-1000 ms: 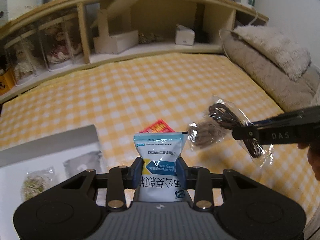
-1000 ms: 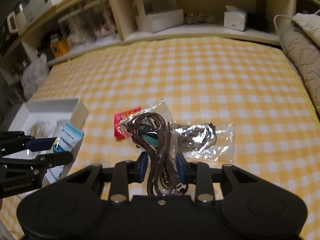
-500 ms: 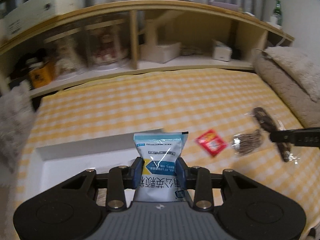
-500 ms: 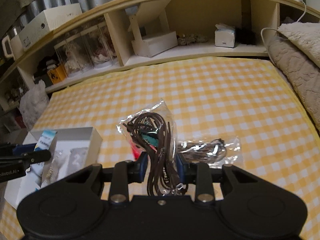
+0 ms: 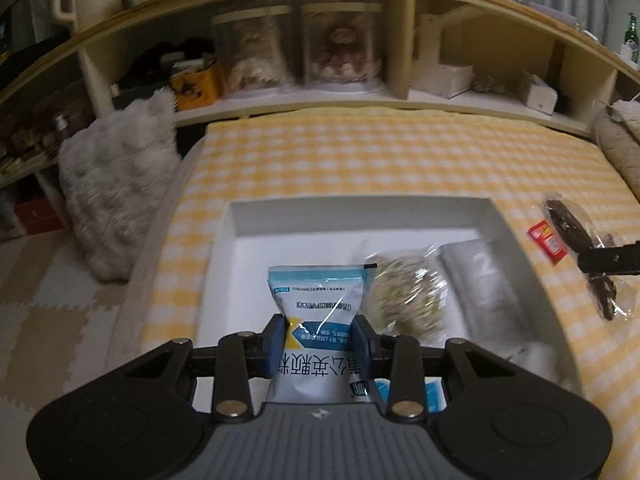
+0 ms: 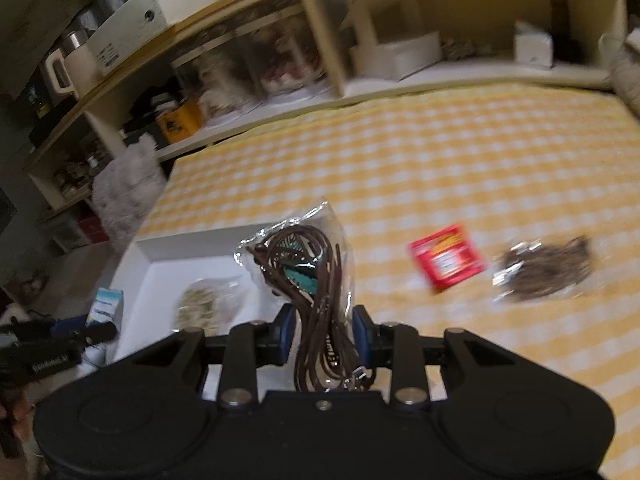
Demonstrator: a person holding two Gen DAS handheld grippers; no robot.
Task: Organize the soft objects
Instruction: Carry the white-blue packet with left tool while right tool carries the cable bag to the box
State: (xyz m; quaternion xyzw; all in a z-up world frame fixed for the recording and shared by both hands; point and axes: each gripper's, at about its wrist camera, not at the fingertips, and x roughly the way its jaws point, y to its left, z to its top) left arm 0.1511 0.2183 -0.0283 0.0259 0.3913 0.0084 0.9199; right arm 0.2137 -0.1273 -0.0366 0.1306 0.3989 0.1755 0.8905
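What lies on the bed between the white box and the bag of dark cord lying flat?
A red packet lies between the white box and that bag of dark cord, in the right wrist view.

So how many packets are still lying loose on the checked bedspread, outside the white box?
2: a red packet lying flat just past the white box, and a clear bag of dark cord beyond it to the right. The grippers' bodies may hide others.

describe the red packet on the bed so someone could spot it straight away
On the yellow checked bedspread, look just past the right wall of the white box. The red packet lies flat there, beside a clear bag of dark cord; it is the only red, opaque item among them.
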